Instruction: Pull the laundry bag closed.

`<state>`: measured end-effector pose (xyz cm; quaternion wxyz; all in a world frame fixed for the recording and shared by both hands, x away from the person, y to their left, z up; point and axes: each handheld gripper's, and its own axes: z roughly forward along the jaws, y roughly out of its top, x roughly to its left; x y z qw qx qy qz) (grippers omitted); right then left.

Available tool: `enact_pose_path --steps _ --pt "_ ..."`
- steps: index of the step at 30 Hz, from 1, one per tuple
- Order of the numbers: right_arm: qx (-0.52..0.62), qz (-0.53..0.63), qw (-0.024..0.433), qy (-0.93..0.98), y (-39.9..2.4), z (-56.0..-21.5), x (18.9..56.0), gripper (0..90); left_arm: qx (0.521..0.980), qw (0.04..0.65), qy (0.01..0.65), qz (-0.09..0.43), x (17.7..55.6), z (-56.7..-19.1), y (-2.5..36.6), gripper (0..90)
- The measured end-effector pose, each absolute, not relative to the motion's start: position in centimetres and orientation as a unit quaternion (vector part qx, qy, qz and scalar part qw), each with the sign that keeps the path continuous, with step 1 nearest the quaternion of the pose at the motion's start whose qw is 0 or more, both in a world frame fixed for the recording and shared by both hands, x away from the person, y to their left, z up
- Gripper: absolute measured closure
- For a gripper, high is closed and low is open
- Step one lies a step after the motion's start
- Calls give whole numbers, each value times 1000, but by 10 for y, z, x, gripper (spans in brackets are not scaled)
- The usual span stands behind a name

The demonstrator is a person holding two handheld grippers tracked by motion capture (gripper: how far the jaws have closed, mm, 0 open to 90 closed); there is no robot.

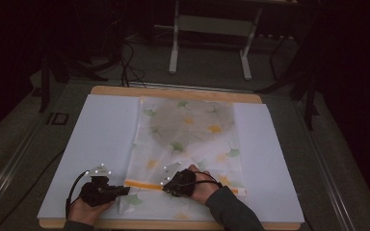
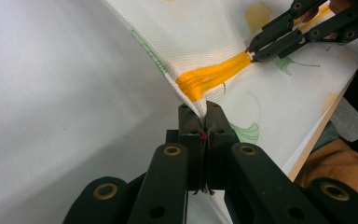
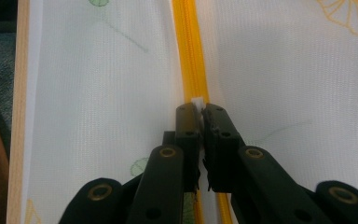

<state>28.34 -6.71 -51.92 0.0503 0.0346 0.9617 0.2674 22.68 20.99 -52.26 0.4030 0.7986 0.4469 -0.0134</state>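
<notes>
We are working on a white mesh bag (image 1: 188, 139) printed with leaves, lying flat on the white sheet (image 1: 101, 144) covering the worktop (image 1: 173, 91). Our left tongs (image 2: 204, 122) are pinching the bag's corner at the end of its orange zipper (image 2: 212, 74), lifting the fabric slightly. Farther along the zipper, our right tongs (image 3: 199, 114) are pressing together on the small white zipper pull (image 3: 197, 101).

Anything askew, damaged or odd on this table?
Nothing damaged. The white leaf-print mesh bag lies flat except its corner, puckered where the left gripper pinches it; the right gripper grips the white zipper pull.
</notes>
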Motion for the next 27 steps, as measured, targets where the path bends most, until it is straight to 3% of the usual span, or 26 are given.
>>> enact_pose_path --steps 27 --pt "43 259 54 963 -89 -518 283 853 798 404 448 -13 227 -522 211 884"
